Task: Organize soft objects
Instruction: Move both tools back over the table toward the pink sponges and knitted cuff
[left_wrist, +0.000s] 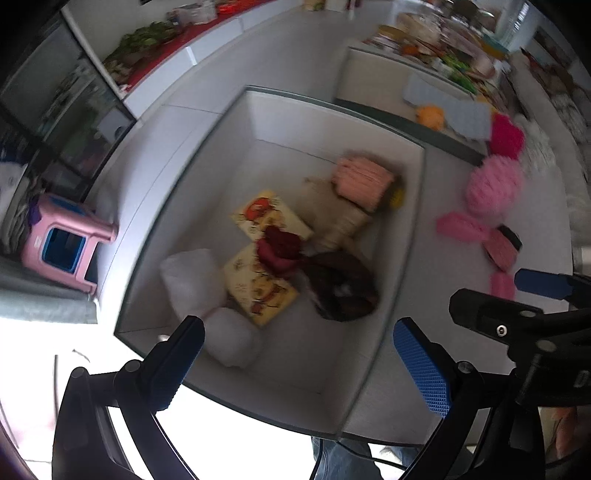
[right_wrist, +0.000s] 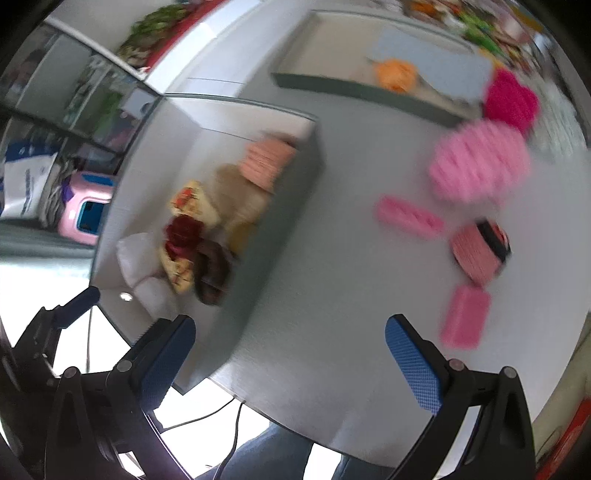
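Left gripper (left_wrist: 299, 354) and right gripper (right_wrist: 290, 350): jaws apart, empty. Box (left_wrist: 332, 122) contents blurred; pink items (right_wrist: 480, 162) on desk (right_wrist: 332, 258) indistinct.

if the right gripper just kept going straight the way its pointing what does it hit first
Probably the bare grey tabletop, right of the white box. The open right gripper aims between that box and the pink soft pieces, such as the pink block. Blur and the fisheye lens make depth uncertain.

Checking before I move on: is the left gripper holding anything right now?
No. In the left wrist view the left gripper has its jaws spread wide with nothing between them, above the white bin.
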